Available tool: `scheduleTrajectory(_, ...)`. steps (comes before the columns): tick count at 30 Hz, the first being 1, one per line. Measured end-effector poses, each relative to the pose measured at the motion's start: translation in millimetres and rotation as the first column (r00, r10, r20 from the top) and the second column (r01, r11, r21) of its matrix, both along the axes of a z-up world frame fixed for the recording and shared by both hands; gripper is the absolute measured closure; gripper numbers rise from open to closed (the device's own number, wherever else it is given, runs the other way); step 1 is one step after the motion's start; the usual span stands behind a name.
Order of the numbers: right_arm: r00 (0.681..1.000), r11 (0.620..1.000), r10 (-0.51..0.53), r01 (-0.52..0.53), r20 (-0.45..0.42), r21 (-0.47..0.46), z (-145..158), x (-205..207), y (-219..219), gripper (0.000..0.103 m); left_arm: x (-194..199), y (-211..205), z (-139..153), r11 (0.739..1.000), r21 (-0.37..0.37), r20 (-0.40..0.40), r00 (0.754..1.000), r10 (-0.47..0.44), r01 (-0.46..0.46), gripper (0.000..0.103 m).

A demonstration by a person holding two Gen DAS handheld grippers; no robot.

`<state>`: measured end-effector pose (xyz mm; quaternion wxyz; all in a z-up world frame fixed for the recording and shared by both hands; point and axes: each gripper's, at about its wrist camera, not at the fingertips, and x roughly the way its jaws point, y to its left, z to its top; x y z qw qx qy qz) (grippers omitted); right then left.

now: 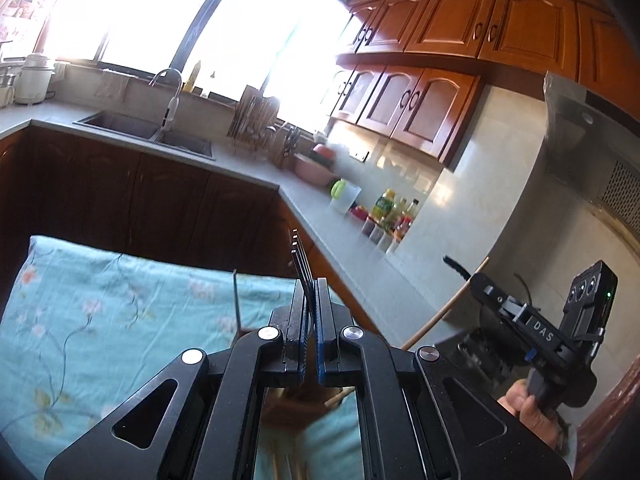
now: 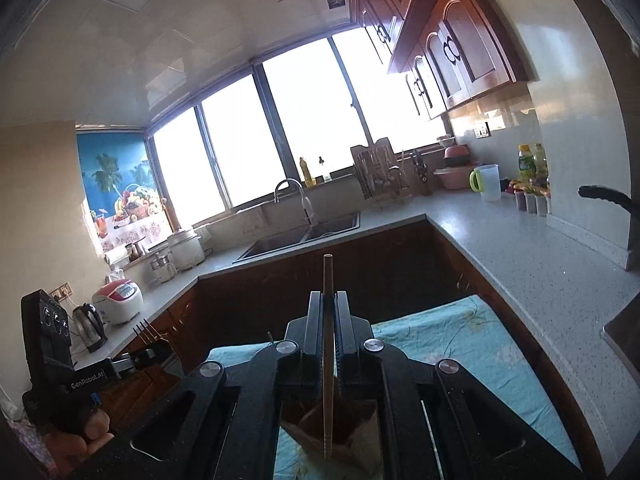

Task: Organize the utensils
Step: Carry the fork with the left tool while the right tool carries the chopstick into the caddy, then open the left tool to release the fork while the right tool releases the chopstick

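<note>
My left gripper (image 1: 310,284) is shut on a black fork (image 1: 301,261) whose tines point up and away; it also shows in the right wrist view (image 2: 154,350) with the fork tines (image 2: 146,330) sticking out. My right gripper (image 2: 329,294) is shut on a wooden chopstick (image 2: 328,344) that stands upright between the fingers, its lower end over a brown holder (image 2: 352,432). The right gripper shows in the left wrist view (image 1: 486,286) holding the chopstick (image 1: 444,312) at a slant. Both are raised above a light blue floral cloth (image 1: 100,312).
A grey L-shaped counter (image 2: 520,248) carries a sink (image 2: 304,236) with a tap, a dish rack (image 2: 380,172), a pink bowl, a white jug (image 2: 489,182) and bottles. Rice cookers and a kettle (image 2: 90,326) stand at the left. Wooden cabinets hang above.
</note>
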<state>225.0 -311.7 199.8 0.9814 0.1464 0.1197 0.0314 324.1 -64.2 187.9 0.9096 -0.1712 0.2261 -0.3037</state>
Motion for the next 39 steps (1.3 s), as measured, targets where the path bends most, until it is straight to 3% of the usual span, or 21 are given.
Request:
scheduleTrajectory(5, 0.999, 0.999, -0.035, 0.035, -0.001, -0.016, -12, 27, -3, 0.098, 33, -16, -20, 1.000, -0.007, -0.021, 1.000, 0.018, -0.018, 0.101)
scheduleTrajectory(10, 0.998, 0.999, -0.039, 0.039, -0.043, -0.003, -50, 43, 1, 0.098, 55, -23, -58, 1.000, -0.006, -0.092, 0.995, 0.027, -0.027, 0.101)
scheduleTrajectory(21, 0.990, 0.999, -0.035, 0.038, -0.135, 0.020, -95, 54, 2, 0.098, 67, -25, -109, 0.999, 0.033, -0.196, 0.980, 0.040, -0.034, 0.101)
scheduleTrajectory(29, 0.987, 0.999, -0.045, 0.048, -0.151, 0.017, -96, 54, -1, 0.098, 70, -28, -123, 0.998, 0.063, -0.239, 0.970, 0.036, -0.021, 0.100)
scheduleTrajectory(39, 0.984, 0.998, -0.042, 0.050, -0.176, 0.044, -98, 56, -9, 0.093, 67, -30, -119, 0.997, 0.076, -0.263, 0.963, 0.050, -0.031, 0.100)
